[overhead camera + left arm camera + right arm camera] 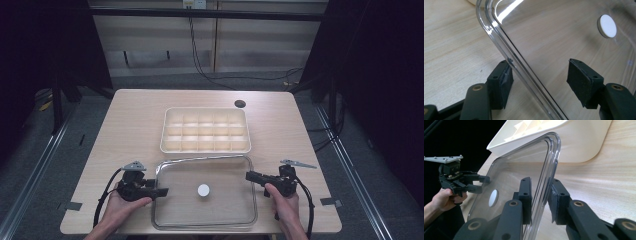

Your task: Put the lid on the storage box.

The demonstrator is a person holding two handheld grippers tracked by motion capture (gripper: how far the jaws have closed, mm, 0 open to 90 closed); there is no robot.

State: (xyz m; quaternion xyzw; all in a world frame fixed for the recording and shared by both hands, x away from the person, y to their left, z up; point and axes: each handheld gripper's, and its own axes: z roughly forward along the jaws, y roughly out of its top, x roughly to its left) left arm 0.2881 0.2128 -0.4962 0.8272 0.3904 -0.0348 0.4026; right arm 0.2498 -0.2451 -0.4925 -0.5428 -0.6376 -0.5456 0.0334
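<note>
From the high view, a clear plastic lid (204,192) lies flat near the counter's (130,120) near edge, midway between its two near corners, with a small white disc (203,190) at its centre. Just beyond it, toward the far edge, sits a cream divided tray (205,130), its compartments empty as far as can be seen. The left tongs (163,192) reach in at the lid's left rim, and the right tongs (248,175) reach in at its right rim, each held in a hand from the near edge.

In the left gripper view, the left tongs (540,80) stand wide open and straddle the lid's (554,35) raised rim: one jaw is outside on the bare counter (451,45), right against the rim, the other well inside over the clear panel. They have hold of nothing yet. The white disc (607,25) lies farther in.

In the right gripper view, the right tongs (541,197) are nearly closed about the lid's (511,177) rim, the outer pad touching or almost touching it. Whether they truly pinch it I cannot tell. The cream divided tray (579,140) rises just behind, and the left tongs (484,183) show across the lid, parted.

Risks, as I judge them: the rim is thin and slick, so a shallow bite could let it slip out. If one side lifts before the other has closed, the lid could twist, flex or swing against the tray. The inside jaw pressing on the panel might skid the lid across the counter.
</note>
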